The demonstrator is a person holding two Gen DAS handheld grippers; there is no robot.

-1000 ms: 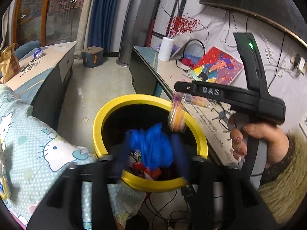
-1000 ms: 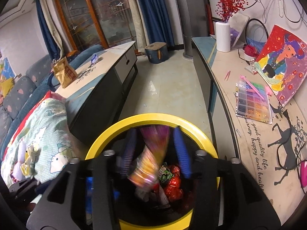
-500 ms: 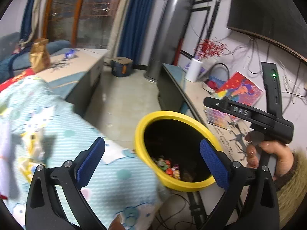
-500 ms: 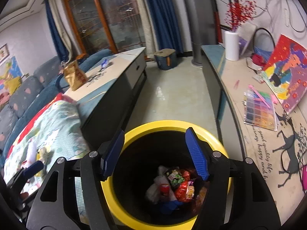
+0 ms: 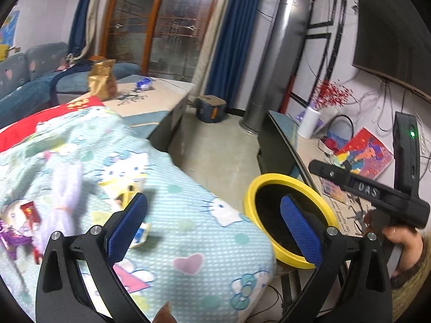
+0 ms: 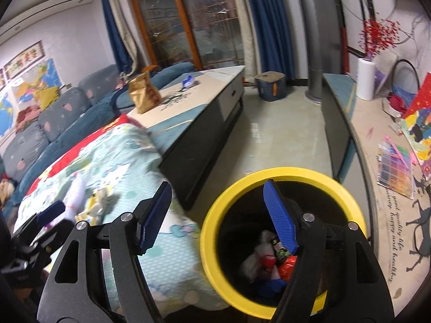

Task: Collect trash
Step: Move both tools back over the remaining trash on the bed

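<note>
"DAS" on right gripper (image 5: 369, 191), cabinet top (image 6: 398, 231) script perhaps "good quality life"

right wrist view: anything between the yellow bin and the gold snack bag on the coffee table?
Right wrist view: a corner of the cartoon-print blanket and bare coffee table top lie between yellow bin and gold snack bag.

You are swinging the left gripper (image 5: 214, 219) away from the yellow bin (image 5: 289, 180) and out over the blanket (image 5: 188, 215) beside it, jaws now wide and empty. Your right gripper (image 6: 216, 215) is opening with nothing between its jaws, its wrapper now dropped among the trash (image 6: 272, 261) inside the bin.
</note>
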